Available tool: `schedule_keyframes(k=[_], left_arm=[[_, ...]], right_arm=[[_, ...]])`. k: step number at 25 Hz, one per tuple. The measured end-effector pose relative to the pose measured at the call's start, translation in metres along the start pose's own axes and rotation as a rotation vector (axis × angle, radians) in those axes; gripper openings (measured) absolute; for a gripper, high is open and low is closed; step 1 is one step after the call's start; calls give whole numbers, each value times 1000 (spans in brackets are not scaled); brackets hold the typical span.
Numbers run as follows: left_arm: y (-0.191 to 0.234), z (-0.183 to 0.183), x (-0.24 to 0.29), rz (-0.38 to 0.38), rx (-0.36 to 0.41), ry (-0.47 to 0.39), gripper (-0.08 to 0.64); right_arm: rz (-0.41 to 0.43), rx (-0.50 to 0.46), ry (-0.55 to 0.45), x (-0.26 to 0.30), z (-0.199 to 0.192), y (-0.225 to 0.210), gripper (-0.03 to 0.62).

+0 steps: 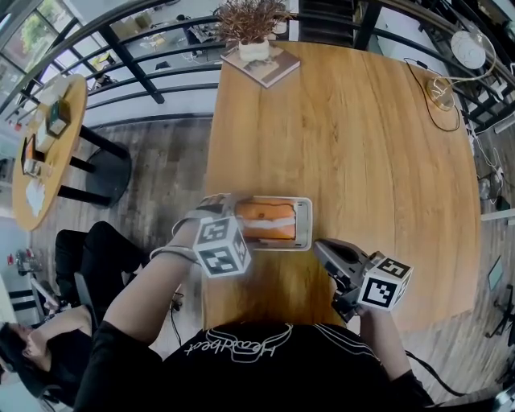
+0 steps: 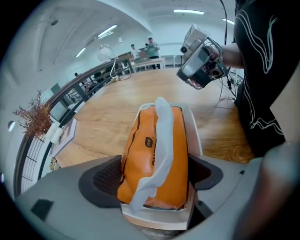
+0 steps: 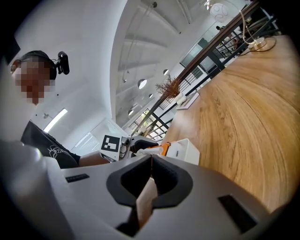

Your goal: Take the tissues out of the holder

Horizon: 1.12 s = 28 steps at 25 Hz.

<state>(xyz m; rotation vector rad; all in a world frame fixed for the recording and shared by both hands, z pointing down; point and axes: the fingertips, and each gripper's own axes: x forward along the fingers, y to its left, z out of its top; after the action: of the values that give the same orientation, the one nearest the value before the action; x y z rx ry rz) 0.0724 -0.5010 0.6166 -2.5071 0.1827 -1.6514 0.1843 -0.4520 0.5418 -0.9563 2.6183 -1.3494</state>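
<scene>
The left gripper (image 2: 157,165) has its jaws clamped across the near end of the white holder (image 2: 195,127), one pad on each long side. Between them, the orange tissue pack (image 2: 177,154) sits in the holder and bulges above its rim. A white tissue (image 2: 162,133) trails from the slit along the top of the pack, running away from the jaws. Beyond the far end of the holder, the right gripper (image 3: 151,157) is held in a hand above the worktop (image 1: 346,145). Its jaws are pressed together at the tips with nothing between them. The holder lies near them, ahead and a little to their left. Well beyond both pairs of jaws, at the far edge of the worktop, a potted plant (image 1: 251,24) stands on a book (image 1: 265,66).
</scene>
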Motion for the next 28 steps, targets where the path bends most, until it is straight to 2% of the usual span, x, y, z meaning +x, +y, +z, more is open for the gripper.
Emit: schedule_keyframes(k=[17,23,28], left_arm=[[-2,3,-6,46,35,7,342],[-4,5,-10,30,-3,-2,330],[-3,11,-15,52,2,-14,321]], right_arm=[[26,12,12,3,-1,-1,17],[38,15,24,3,-2,-3,17],[47,27,27,4,0,-9,17]])
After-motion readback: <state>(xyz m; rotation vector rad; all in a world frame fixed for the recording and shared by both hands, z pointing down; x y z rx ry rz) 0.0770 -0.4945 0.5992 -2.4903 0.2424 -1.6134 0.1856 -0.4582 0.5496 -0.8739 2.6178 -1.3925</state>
